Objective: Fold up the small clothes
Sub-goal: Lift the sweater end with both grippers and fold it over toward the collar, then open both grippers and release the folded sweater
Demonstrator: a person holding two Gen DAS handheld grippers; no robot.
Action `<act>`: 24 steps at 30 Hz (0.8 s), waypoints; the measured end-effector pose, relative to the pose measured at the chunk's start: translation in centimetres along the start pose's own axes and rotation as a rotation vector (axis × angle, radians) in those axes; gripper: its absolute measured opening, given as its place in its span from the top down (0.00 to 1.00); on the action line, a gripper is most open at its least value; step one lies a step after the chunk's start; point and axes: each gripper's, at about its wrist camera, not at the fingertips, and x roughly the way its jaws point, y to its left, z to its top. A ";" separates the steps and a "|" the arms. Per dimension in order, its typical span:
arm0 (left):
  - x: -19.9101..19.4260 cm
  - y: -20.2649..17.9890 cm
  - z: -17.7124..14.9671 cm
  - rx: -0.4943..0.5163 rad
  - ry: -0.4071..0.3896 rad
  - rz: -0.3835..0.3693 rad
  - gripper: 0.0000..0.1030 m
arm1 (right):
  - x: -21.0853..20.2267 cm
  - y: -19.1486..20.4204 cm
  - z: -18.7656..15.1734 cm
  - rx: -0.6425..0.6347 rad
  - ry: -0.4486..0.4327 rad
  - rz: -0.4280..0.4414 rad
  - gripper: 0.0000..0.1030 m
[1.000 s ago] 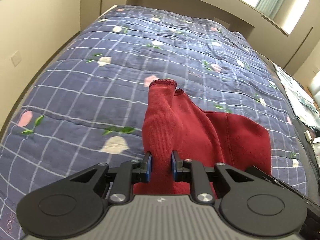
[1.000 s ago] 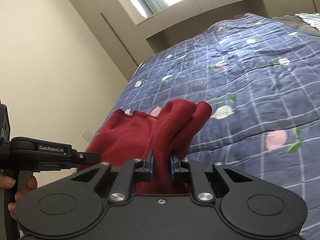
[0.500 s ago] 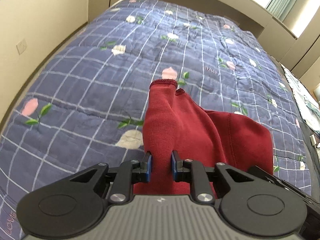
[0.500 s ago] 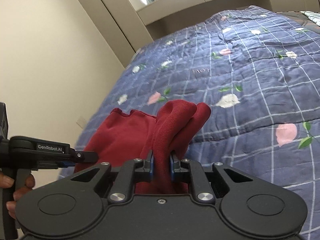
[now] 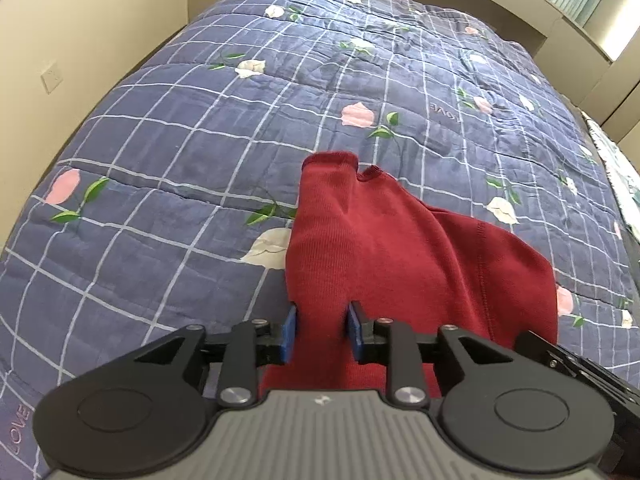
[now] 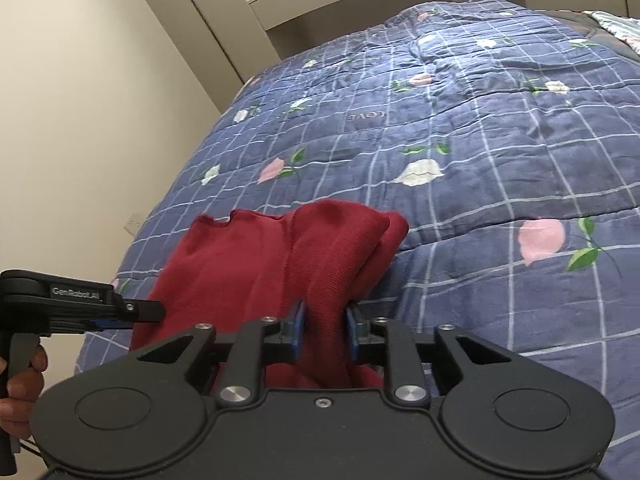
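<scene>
A small dark red knit garment (image 5: 384, 248) hangs between both grippers above the bed. My left gripper (image 5: 322, 330) is shut on one bunched edge of it, the cloth draping forward past the blue pads. My right gripper (image 6: 323, 330) is shut on the other edge of the red garment (image 6: 280, 264), which folds over in thick rolls ahead of the jaws. The left gripper also shows at the left of the right wrist view (image 6: 132, 312), gripping the same cloth. The part of the garment below both grippers is hidden.
A blue quilt (image 5: 200, 140) with a white grid and flower print covers the bed below. A beige wall (image 6: 80, 120) with a socket runs along the bed's left side. Another patterned cloth (image 5: 616, 168) lies at the bed's right edge.
Both grippers have tilted downward and moved toward the bed, still holding the garment; the quilt fills more of each view. The grip has not changed.
</scene>
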 end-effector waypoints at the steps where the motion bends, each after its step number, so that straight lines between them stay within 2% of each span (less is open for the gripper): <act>1: -0.1 0.0 0.1 -0.002 -0.001 0.009 0.61 | -0.1 -0.1 0.0 -0.001 -0.004 -0.004 0.68; 5: -0.9 0.3 -0.3 -0.026 -0.026 0.002 0.32 | -0.9 -0.2 0.0 -0.020 -0.030 -0.033 0.47; 9: -1.8 0.5 -1.1 -0.036 -0.071 0.025 0.19 | -1.9 0.0 -0.1 -0.053 -0.068 -0.049 0.30; 14: -3.4 0.8 -2.5 -0.041 -0.155 0.047 0.03 | -3.5 0.6 -0.6 -0.100 -0.113 -0.077 0.17; 18: -4.7 0.8 -3.7 -0.040 -0.218 0.063 0.01 | -5.0 1.5 -1.1 -0.131 -0.149 -0.087 0.07; 24: -7.0 1.0 -6.2 -0.018 -0.289 0.117 0.01 | -8.5 3.2 -2.7 -0.141 -0.170 -0.118 0.02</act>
